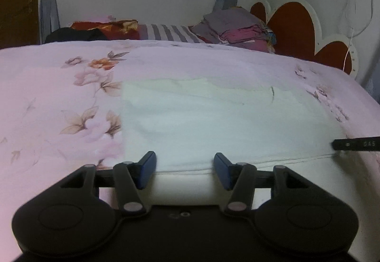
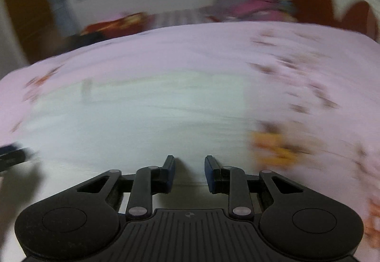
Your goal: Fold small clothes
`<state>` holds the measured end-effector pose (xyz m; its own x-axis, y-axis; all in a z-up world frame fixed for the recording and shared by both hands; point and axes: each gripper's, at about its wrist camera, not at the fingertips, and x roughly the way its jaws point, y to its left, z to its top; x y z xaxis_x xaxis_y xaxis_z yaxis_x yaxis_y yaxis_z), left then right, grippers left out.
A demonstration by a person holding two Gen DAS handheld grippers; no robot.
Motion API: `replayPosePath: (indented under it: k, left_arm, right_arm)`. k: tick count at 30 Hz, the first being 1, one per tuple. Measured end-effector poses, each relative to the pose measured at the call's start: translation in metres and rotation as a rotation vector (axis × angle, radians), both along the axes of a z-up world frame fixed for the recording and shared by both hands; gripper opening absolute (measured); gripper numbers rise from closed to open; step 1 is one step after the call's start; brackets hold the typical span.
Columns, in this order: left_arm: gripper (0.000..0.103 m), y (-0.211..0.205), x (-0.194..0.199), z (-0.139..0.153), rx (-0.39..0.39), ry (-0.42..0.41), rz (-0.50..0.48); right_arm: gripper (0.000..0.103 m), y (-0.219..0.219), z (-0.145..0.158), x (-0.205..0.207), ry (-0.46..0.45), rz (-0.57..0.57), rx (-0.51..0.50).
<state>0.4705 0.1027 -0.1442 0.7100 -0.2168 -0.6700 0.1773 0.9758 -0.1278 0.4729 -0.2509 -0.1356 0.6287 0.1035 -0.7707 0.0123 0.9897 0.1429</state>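
Here, a pale white-green rectangular cloth garment (image 1: pixel 213 119) lies flat on the pink floral bedsheet (image 1: pixel 59 95). The left gripper (image 1: pixel 185 167) sits at the garment's six o'clock hem, its jaws spread with nothing pinched. The right gripper (image 2: pixel 190 167), blurred, hovers over the same hem with its jaws apart and empty. A stack of folded grey and pink clothes (image 1: pixel 237 29) rests at one o'clock.

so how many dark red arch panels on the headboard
3: a small dark red arch panel at left, the large one in the middle, another at right; more may be hidden.
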Motion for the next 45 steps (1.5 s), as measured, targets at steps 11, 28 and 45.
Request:
replayPosePath:
  k: [11,28,45]
  left_arm:
    - [0.053,0.001,0.002,-0.011,0.03,0.064,-0.036]
    - [0.073,0.059,-0.083,0.001,0.043,0.068,-0.015]
    - [0.047,0.064,-0.218,-0.002,-0.113,0.153,0.006]
  right_arm:
    - [0.028,-0.029,-0.005,-0.002,0.054,-0.034,-0.014]
    - [0.079,-0.063,0.035,-0.11,-0.024,-0.126,0.15]
    - [0.052,-0.089,0.022,-0.223,0.055,-0.062,0.329]
